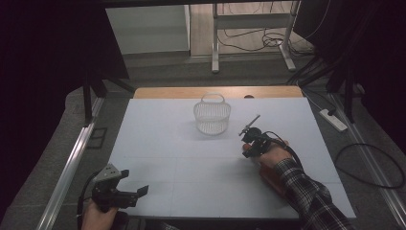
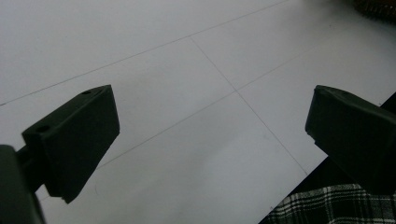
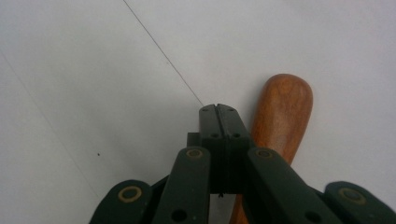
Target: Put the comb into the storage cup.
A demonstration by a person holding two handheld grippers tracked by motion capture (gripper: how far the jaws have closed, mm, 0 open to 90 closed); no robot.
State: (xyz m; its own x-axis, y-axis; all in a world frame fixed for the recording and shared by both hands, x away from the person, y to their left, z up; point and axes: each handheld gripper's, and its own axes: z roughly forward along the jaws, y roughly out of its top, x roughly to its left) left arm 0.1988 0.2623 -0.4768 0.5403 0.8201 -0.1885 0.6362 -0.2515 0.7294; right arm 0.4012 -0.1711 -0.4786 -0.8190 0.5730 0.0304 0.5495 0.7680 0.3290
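From the high view, my right tongs [image 1: 250,130] sit over the middle-right of the white worktop [image 1: 167,158], just right of the white wire basket [image 1: 212,116], which stands upright near the far edge. A thin dark piece pokes up from them toward the basket; I cannot tell what it is. My left tongs [image 1: 136,194] rest low at the near left corner, well apart from everything. I judge the work barely begun: nothing appears to be in the basket, though its mesh is hard to see through.

In the left gripper view, my left tongs [image 2: 210,140] are spread wide with bare worktop [image 2: 187,60] between the jaws, holding nothing. A checked sleeve [image 2: 336,207] shows at the bottom edge.

In the right gripper view, my right tongs [image 3: 218,114] are pressed together, jaws meeting with nothing visible between them. A wooden handle [image 3: 282,114] lies on the worktop just beside and partly under them, its rounded end pointing away. Touching or not, I cannot tell.

Still to do, I reckon: grip that handle and carry it to the basket. Nothing stands between them.
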